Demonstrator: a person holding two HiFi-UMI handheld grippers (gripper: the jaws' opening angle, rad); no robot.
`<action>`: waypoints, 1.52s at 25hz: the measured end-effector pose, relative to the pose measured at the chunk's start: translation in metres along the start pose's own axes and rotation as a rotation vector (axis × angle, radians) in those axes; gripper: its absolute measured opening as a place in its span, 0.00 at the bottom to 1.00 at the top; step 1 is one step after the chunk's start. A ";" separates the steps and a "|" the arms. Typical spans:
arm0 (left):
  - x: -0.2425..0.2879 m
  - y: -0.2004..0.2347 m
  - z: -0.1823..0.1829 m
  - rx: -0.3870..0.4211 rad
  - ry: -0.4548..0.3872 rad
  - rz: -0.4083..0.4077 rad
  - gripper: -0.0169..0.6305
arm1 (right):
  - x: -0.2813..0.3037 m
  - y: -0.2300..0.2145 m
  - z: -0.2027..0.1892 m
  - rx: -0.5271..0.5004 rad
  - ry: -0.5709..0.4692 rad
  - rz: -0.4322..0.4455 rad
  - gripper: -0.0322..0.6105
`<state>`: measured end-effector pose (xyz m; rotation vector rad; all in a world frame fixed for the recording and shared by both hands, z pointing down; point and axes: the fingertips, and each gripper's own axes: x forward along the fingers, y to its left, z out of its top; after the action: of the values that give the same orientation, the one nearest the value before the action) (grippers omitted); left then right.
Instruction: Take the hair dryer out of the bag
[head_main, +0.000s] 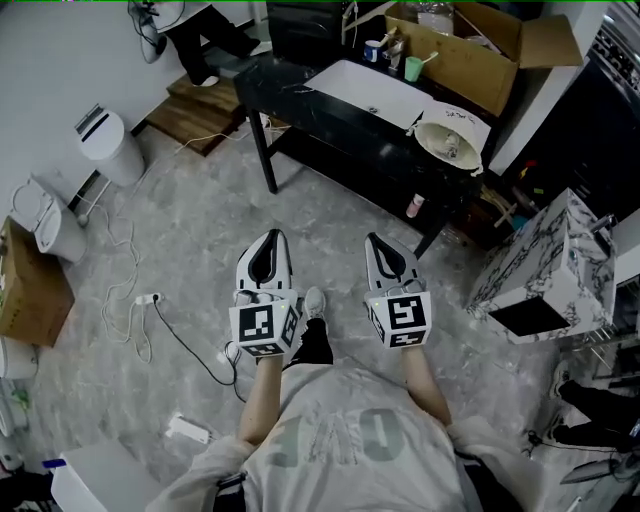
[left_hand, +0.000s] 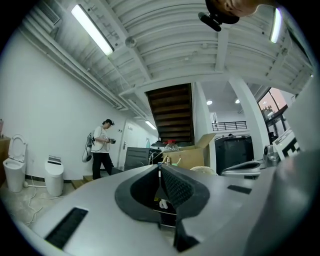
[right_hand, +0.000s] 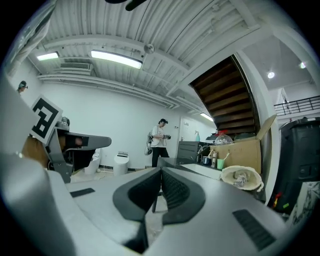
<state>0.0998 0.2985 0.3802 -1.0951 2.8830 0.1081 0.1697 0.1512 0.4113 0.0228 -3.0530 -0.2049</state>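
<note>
A cream, open-topped bag (head_main: 450, 140) sits at the right end of the black table (head_main: 330, 125); it also shows in the right gripper view (right_hand: 241, 178) with something pale inside. I cannot make out the hair dryer itself. My left gripper (head_main: 268, 242) and right gripper (head_main: 379, 245) are held side by side over the floor, pointing level toward the table, well short of it. Both are shut with nothing between them: the left gripper's jaws (left_hand: 159, 168) meet, and so do the right gripper's (right_hand: 161, 173).
An open cardboard box (head_main: 475, 50) with cups stands on the table behind the bag. A marble-patterned box (head_main: 545, 270) stands at the right. A white bin (head_main: 110, 148), a toilet (head_main: 40, 215) and floor cables (head_main: 150, 310) lie left. A person (right_hand: 160, 136) stands far off.
</note>
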 end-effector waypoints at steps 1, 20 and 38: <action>0.012 0.007 0.002 0.000 -0.005 -0.003 0.08 | 0.014 -0.004 0.005 0.002 -0.008 -0.011 0.10; 0.242 0.113 0.007 -0.001 -0.051 -0.078 0.08 | 0.259 -0.060 0.037 -0.002 -0.011 -0.057 0.10; 0.305 0.133 0.017 0.017 -0.069 0.028 0.08 | 0.346 -0.083 0.055 0.023 -0.047 0.054 0.10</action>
<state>-0.2156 0.1972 0.3459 -1.0280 2.8335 0.1190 -0.1790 0.0691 0.3735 -0.0639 -3.0986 -0.1692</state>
